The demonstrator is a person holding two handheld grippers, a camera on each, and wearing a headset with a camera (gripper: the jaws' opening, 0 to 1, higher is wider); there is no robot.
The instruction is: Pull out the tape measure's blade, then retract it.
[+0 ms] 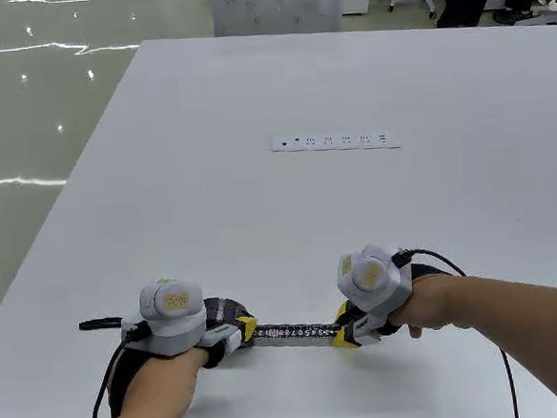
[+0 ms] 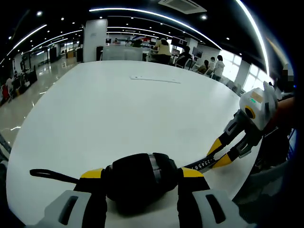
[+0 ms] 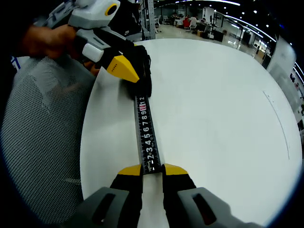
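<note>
The left hand-held gripper point(image 2: 142, 173) is clamping the tape measure's black case point(image 2: 135, 184) between its yellow-tipped jaws, which are closed in against both sides of the case. The case is sitting on the white surface point(image 1: 355, 213) near its front edge, with a thin black wrist strap point(image 2: 52, 175) trailing away from it.

The right hand-held gripper point(image 3: 153, 169) is pinching the free end of the blade point(image 3: 145, 126). Its jaws are nearly closed, with only the blade's width between them. The blade is running straight and low over the surface from the case to the right hand-held gripper, and its printed numbers are facing up. The two hand-held grippers are standing near each other, so only a short stretch of blade is showing.

Judging by that, the first half of the task is under way but far from finished. The blade is out of the case, yet only its first low numbers are showing. The rest of the draw and the whole retraction are waiting to be done. Whether a lock on the case is holding the blade cannot be told from these views.

A white power strip point(image 1: 336, 141) is lying farther back on the surface, well apart from the work.
</note>
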